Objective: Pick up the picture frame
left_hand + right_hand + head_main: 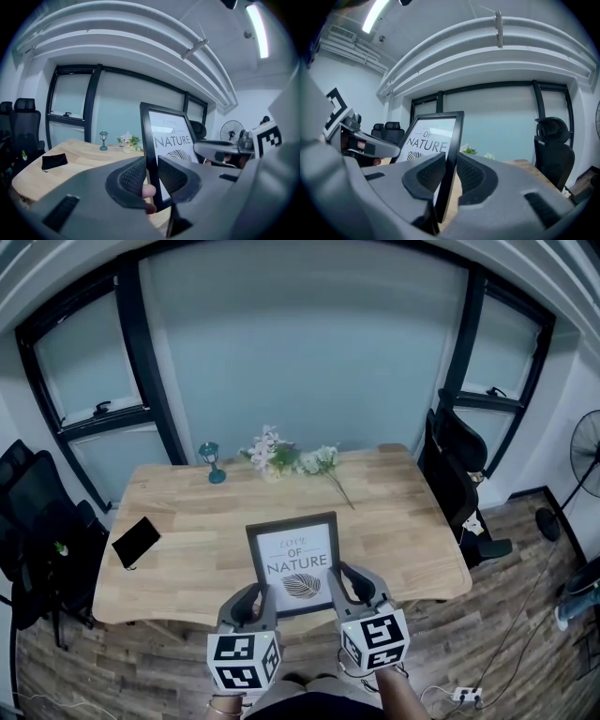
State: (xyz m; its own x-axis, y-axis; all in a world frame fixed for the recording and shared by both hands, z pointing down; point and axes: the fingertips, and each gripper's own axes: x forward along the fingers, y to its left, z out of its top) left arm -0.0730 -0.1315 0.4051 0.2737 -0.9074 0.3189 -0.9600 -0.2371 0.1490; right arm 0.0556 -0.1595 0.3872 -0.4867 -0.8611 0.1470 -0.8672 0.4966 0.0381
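One black-rimmed picture frame [293, 563] with a white "NATURE" print is held tilted over the near edge of the light wooden bench [187, 512]. Its left rim is pinched between the pads of the left tongs [152, 176], and its right rim by the right tongs [451, 173].

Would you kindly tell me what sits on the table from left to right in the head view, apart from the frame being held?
Black pouch → small teal lantern → flowers

Teal lantern [212, 463], flowers [272, 454], black pouch [136, 542] on table [403, 517].
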